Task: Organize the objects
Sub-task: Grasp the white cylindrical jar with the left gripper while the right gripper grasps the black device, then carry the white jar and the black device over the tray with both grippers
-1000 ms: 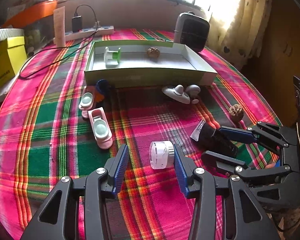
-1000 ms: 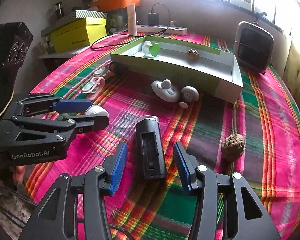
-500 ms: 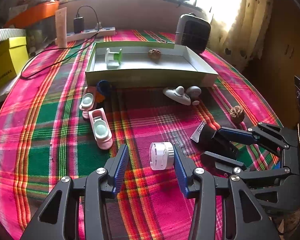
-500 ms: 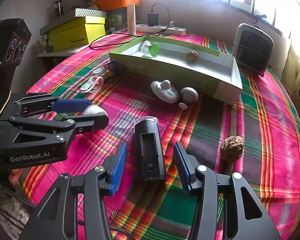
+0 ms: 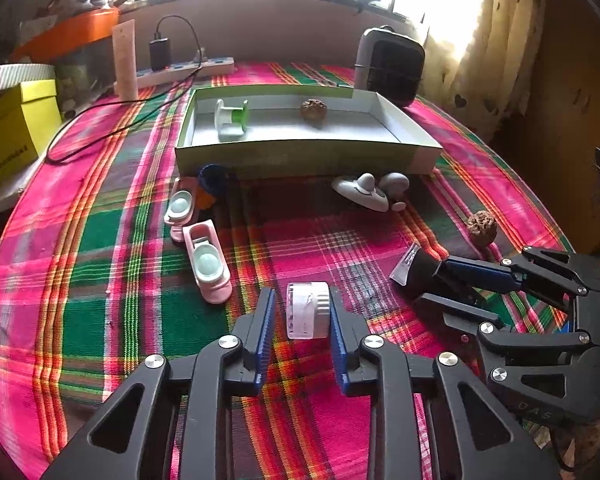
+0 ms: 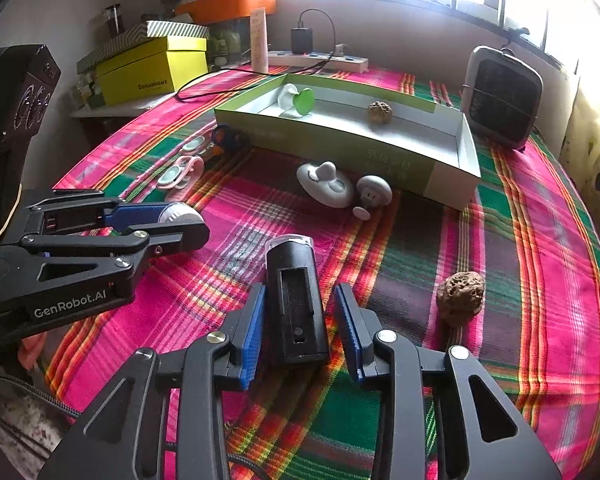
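On the plaid-covered tabletop [image 5: 100, 264], the left tool [image 5: 302, 316] has its jaws closing around a small white jar [image 5: 307, 311] lying on its side; the right blue pad touches the jar's ribbed end, while a narrow gap shows at the left pad. The right tool [image 6: 300, 320] is also closing, with a black rectangular device [image 6: 296, 300] between its pads; the left pad sits against the device's side and a slim gap remains on the right. In the right wrist view, the left tool's body reads "GenRobot.AI" [image 6: 70, 307]. A yellow box [image 6: 152, 70] at the tabletop's far left edge carries printed lettering too blurred to read for certain. The shallow green tray [image 6: 380, 152] holds a green-and-white spool [image 6: 298, 100] and a walnut [image 6: 379, 111]; faint writing on its near wall is illegible. Another walnut [image 6: 460, 296] lies just right of the right tool.
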Demonstrator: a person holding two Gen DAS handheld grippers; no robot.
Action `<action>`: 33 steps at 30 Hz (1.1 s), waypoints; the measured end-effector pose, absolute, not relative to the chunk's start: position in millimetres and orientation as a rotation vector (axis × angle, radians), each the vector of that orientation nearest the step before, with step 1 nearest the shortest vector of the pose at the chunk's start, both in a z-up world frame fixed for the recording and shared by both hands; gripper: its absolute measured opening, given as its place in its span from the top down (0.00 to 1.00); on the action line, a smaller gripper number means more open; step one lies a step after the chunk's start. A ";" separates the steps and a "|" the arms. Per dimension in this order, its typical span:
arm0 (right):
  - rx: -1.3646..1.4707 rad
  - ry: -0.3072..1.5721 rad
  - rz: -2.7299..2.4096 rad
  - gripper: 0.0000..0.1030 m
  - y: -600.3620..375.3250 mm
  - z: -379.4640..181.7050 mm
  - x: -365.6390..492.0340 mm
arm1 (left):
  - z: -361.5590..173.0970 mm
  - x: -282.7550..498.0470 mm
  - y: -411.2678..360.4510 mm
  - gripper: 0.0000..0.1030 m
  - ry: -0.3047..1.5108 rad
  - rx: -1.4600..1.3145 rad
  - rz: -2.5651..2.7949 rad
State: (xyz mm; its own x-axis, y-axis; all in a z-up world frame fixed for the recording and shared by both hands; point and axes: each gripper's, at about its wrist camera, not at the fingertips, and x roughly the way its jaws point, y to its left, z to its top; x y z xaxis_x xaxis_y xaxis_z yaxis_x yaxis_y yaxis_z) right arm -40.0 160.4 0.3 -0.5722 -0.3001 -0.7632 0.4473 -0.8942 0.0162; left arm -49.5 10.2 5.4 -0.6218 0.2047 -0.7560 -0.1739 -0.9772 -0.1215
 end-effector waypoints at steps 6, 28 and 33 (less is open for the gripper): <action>1.142 0.242 -2.457 0.69 161.5 0.0 -40.6 | 5.0 -50.4 9.0 0.83 -0.055 -1.245 2.661; 1.144 0.233 -2.456 0.72 161.9 0.3 -41.1 | 5.0 -52.5 8.8 0.83 -0.054 -1.243 2.655; 1.129 0.210 -2.468 0.72 164.3 4.7 -41.6 | 10.0 -52.8 12.2 0.84 -0.048 -1.224 2.652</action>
State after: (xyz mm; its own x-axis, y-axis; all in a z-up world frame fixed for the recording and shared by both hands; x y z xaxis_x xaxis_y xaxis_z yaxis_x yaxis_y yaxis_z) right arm -41.6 164.3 4.7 -0.5842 -0.3079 -0.7510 0.4304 -0.9020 0.0350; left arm -52.8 12.2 10.0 -0.6288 0.2124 -0.7480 -0.1850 -0.9752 -0.1214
